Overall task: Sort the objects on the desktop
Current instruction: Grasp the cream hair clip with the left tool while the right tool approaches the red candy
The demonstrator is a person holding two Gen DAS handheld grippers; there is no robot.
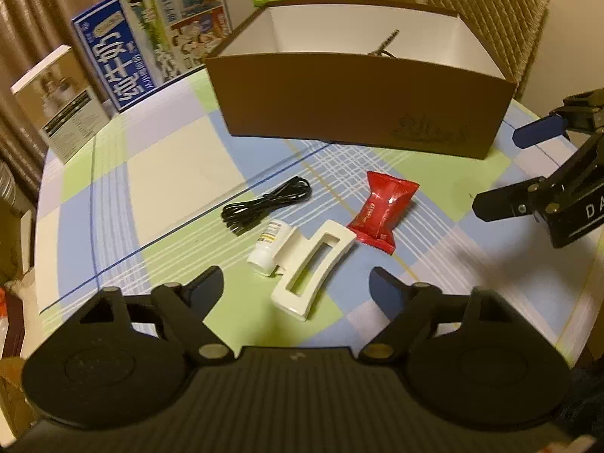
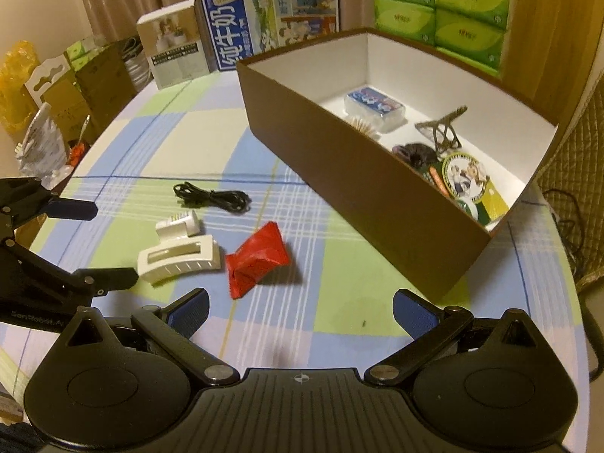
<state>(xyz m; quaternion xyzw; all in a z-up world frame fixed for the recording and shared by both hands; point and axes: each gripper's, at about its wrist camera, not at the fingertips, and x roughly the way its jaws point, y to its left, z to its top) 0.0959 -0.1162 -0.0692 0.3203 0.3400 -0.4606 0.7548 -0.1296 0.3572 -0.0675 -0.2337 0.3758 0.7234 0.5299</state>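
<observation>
One brown box [image 2: 362,192] is set toward the far edge of the checked tablecloth [image 1: 170,158], with several small items already seen inside it. Nearer the middle of the surface four loose things are counted: one white hair claw [image 1: 313,268], one red wrapped snack [image 1: 385,211], one coiled black cable [image 1: 268,204] and one small white bottle [image 1: 270,241] touching the claw. The left gripper [image 1: 294,283] and the right gripper [image 2: 300,311] are both held spread and empty above the cloth.

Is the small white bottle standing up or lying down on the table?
Lying down. The small white bottle rests on its side on the tablecloth, touching the white hair clip.
</observation>
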